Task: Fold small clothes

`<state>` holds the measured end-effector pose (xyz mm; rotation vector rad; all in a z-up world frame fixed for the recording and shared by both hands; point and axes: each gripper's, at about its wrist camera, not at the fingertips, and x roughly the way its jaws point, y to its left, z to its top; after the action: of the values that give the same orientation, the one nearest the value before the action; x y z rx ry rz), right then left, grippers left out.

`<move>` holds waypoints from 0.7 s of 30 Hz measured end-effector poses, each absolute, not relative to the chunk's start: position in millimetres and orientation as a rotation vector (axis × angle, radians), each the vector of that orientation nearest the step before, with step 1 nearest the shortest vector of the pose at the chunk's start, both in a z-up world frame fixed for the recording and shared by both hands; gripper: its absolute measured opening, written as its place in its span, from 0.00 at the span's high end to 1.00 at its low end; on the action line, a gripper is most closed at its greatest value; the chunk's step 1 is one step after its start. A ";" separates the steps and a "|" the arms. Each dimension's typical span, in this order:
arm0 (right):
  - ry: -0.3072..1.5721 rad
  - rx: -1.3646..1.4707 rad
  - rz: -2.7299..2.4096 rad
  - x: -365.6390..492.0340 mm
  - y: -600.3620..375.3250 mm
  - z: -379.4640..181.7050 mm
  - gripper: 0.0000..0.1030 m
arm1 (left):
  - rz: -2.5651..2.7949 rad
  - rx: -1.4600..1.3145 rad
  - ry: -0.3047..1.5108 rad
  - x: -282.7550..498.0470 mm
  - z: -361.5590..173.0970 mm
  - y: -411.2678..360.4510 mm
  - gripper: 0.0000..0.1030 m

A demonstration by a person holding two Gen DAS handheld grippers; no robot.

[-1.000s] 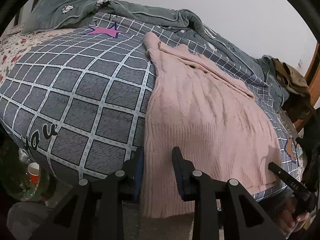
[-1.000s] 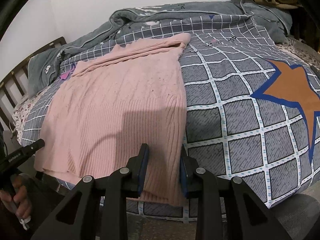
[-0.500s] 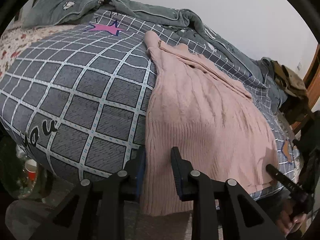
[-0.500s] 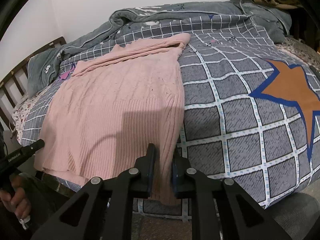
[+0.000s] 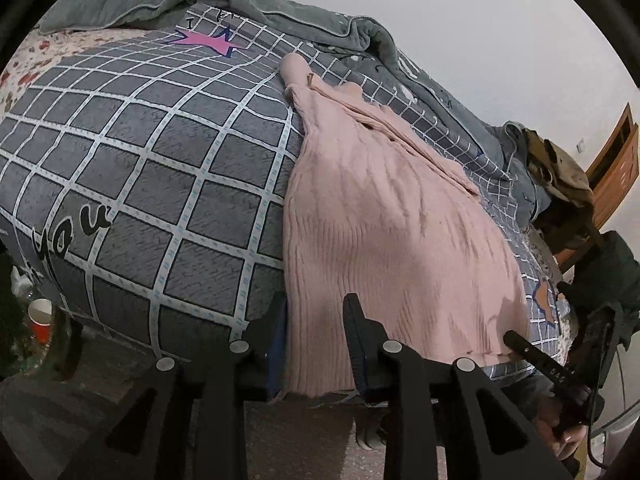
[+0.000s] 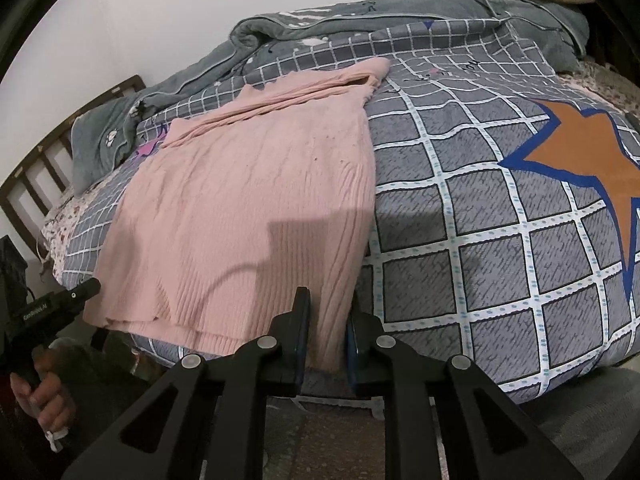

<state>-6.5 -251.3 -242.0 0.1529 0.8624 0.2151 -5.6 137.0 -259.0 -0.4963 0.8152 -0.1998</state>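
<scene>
**Pink sweater gripped at both hem corners, fold not yet made**

Pink ribbed knit sweater [image 5: 384, 216] lies spread flat on the grey checked quilt [image 5: 160, 184] of the bed, its hem hanging over the near edge of the bed and its neckline toward the far side, where a grey-green blanket [image 5: 248, 4] is bunched along the wall. The sleeves appear already tucked in along the top, so the garment reads as a plain rectangle; that is a judgement from its outline only.

The left gripper [image 5: 316, 344] straddles one hem corner at the near edge. Its jaws are closing with the knit between them, and the pads are not plainly pressing yet. The right gripper [image 6: 328, 328] is at the other hem corner, its jaws clenched on a pinch of the ribbed fabric.

No crosswise fold shows: the sweater is still full length from hem to neck. What seems left is to lift both corners together, carry the hem toward the neckline, lay it down and perhaps halve it again. The task looks early, at the grasping step.
</scene>
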 end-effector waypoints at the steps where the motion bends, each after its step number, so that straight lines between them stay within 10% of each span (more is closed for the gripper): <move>1: 0.864 0.156 0.220 -6.3 -251.4 -241.8 0.88 | -0.202 -0.496 0.823 -4.7 -259.7 136.4 0.84; 21: 0.689 0.509 0.373 11.0 -277.6 -153.8 0.95 | -0.233 -0.755 0.660 12.9 -166.2 169.1 0.93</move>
<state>11.0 -277.6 -153.8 0.5086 0.6887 0.3732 12.9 169.1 -166.2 -0.7548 0.6602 -0.2334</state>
